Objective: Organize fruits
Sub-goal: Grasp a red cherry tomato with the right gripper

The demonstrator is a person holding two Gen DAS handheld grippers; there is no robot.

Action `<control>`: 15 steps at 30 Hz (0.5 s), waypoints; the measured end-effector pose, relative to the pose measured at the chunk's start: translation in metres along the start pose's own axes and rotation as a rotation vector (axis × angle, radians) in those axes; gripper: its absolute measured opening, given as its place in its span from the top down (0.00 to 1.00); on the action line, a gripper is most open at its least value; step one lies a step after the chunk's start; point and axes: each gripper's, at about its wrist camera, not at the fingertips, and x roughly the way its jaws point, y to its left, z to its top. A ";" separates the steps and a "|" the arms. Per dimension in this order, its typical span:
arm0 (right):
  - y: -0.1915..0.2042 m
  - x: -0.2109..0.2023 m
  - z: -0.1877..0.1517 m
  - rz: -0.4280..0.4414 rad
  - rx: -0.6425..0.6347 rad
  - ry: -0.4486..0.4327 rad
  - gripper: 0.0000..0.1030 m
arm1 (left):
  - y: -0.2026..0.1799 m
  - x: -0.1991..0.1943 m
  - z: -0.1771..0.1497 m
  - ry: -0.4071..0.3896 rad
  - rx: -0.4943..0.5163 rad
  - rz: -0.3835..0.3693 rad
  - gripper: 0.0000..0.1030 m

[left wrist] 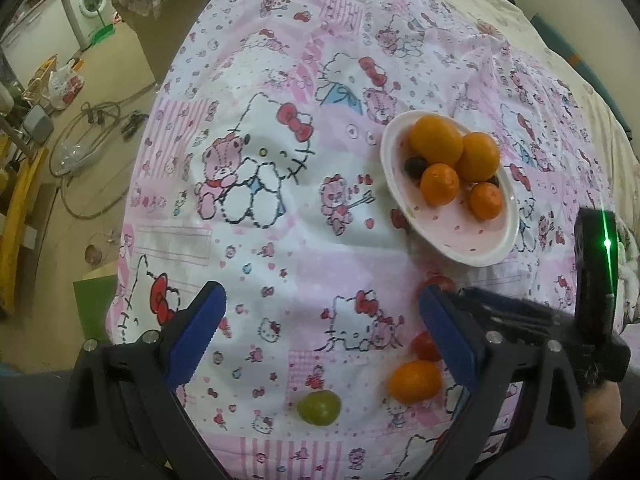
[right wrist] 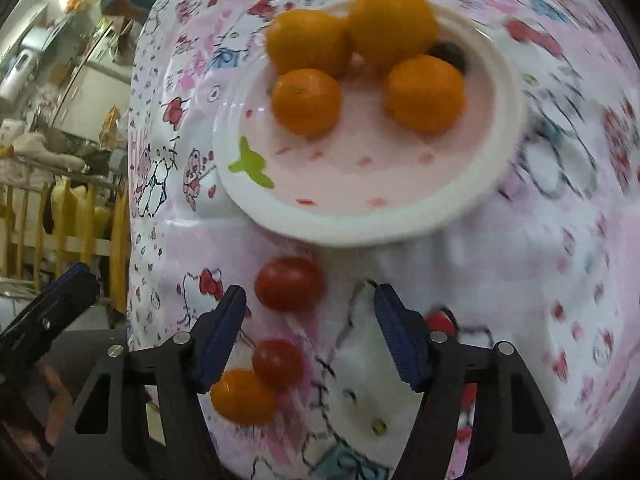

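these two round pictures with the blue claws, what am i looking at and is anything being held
Each picture comes from a fisheye camera mounted on a hand-held gripper that a person carries, one per hand. The blue pads are its two fingers. The left hand-held gripper and the right hand-held gripper both stand open over a cartoon-print cloth, holding nothing. On the cloth sits a white plate with four oranges and some dark fruit. Loose below it lie two red tomatoes, the nearer-to-plate one, a small orange fruit and a green grape.
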 end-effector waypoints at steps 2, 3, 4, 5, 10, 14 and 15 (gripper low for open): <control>0.009 0.006 0.003 -0.023 -0.033 0.000 0.37 | 0.004 0.001 -0.001 0.005 -0.004 0.003 0.07; 0.013 0.008 0.003 -0.036 -0.054 0.000 0.43 | 0.006 0.002 -0.002 0.009 -0.005 0.002 0.07; 0.018 0.011 0.004 -0.055 -0.076 0.003 0.47 | 0.008 0.003 -0.003 0.014 -0.004 0.003 0.07; 0.021 0.012 0.004 -0.068 -0.096 0.009 0.60 | 0.009 0.003 -0.004 0.017 -0.002 0.003 0.07; 0.023 0.010 0.002 -0.064 -0.122 0.011 0.60 | 0.010 0.008 -0.007 0.034 0.012 0.004 0.07; 0.017 -0.002 -0.002 -0.051 -0.103 -0.013 0.60 | 0.007 0.009 -0.009 0.043 0.025 -0.003 0.07; 0.014 -0.008 -0.002 -0.044 -0.096 -0.021 0.60 | 0.004 0.009 -0.010 0.045 0.033 -0.006 0.07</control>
